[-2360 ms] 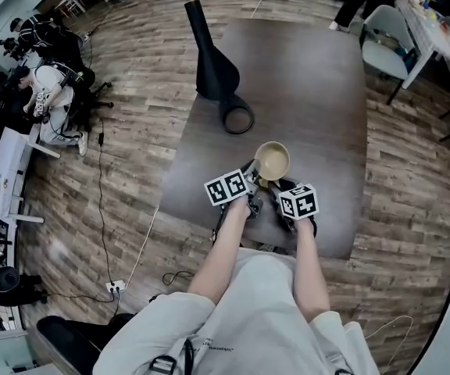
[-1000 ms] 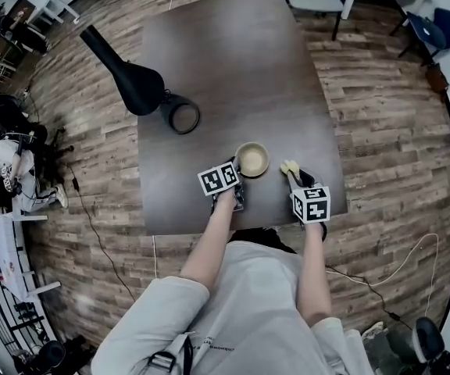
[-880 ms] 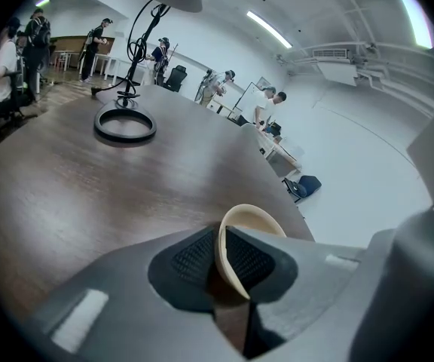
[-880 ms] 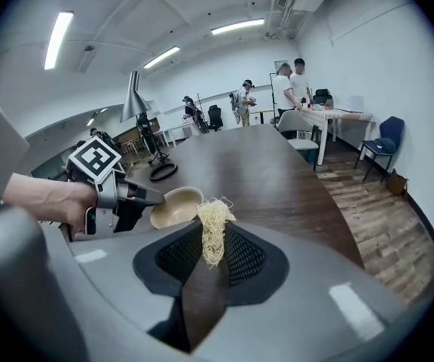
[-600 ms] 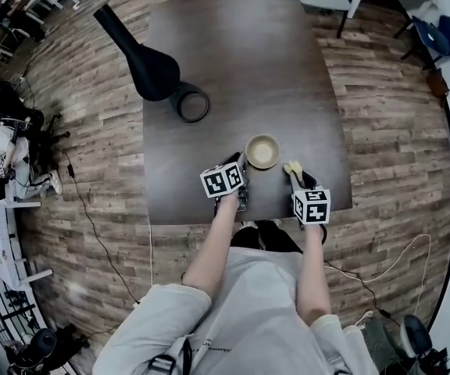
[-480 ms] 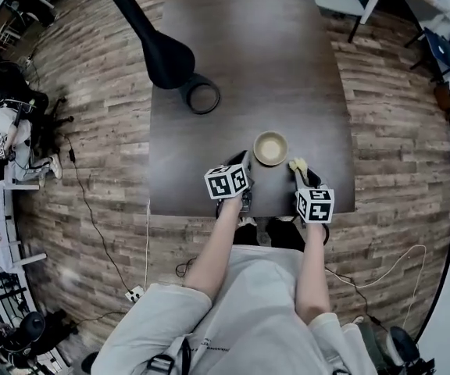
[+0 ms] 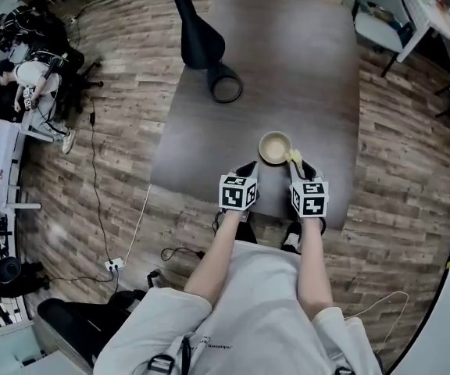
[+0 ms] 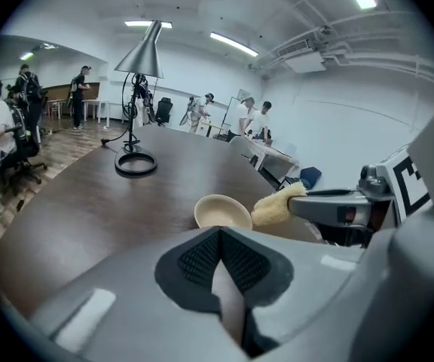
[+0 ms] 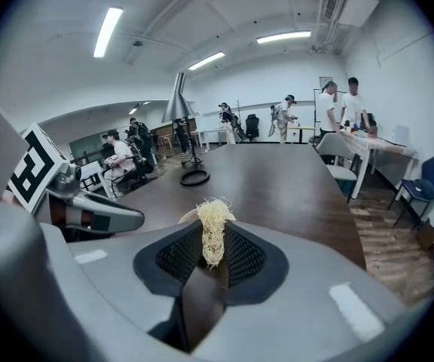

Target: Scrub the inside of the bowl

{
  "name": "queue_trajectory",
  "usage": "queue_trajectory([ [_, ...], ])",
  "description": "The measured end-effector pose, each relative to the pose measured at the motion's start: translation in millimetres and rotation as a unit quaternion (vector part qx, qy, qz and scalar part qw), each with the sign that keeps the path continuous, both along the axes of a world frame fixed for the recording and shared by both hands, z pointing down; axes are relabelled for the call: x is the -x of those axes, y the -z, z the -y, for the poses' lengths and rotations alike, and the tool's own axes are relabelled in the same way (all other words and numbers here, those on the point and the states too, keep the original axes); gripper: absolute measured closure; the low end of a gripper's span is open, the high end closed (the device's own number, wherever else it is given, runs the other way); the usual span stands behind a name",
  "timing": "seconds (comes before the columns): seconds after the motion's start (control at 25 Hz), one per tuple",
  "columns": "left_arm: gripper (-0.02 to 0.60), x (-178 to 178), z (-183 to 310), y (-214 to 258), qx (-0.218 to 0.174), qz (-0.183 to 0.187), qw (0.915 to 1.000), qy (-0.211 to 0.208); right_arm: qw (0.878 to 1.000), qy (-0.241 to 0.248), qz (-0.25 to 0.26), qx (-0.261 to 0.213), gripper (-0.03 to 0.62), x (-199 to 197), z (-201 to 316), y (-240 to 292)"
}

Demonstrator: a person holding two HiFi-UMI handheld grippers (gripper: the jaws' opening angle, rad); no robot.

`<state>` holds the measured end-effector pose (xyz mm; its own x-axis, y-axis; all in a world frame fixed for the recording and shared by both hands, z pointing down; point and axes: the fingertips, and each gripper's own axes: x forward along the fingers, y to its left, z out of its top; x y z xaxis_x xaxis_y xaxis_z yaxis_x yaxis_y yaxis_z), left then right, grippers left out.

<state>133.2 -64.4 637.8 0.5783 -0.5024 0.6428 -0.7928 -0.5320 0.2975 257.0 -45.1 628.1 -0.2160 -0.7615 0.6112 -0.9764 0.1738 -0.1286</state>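
Tan bowl (image 7: 275, 148) sits upright on the dark table (image 7: 287, 61), near the front edge, just ahead of both grippers. On the right gripper (image 9: 211, 241), the jaws pinch a yellow fibrous scrubber (image 9: 212, 225), its tuft sticking up past the tips. In the head view the scrubber lies at the bowl's right rim; contact unclear. On the left gripper (image 8: 221, 240), the jaws are pressed together with nothing between, low beside the bowl's left side. A black desk lamp (image 7: 200, 37) stands well apart at the table's far left.

Head view looks steeply down; both gripper views skim the table (image 7: 287, 69).
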Motion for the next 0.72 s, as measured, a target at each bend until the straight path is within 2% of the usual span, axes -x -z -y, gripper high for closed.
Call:
queue_trajectory([
  [0.28, 0.581, -1.0, -41.7, -8.4, -0.004, -0.003, 0.9965, 0.083, 0.993, 0.105, 0.037, -0.028, 0.490, 14.9, -27.1, 6.8],
  [0.4, 0.581, -7.7, -54.2, -6.8, -0.005, -0.006, 0.9930, 0.118, 0.989, 0.137, 0.040, -0.035, 0.490, 7.7, -42.4, 12.1],
  [0.56, 0.581, -26.5, -68.3, -1.4, -0.015, -0.002, 0.9930, 0.117, 0.988, 0.139, 0.052, -0.037, 0.490, -9.7, -50.6, 13.4],
  [0.72, 0.581, -29.4, -78.5, -4.6, -0.015, 0.006, 0.9921, 0.125, 0.986, 0.150, 0.056, -0.039, 0.490, -12.6, -56.1, 13.2],
])
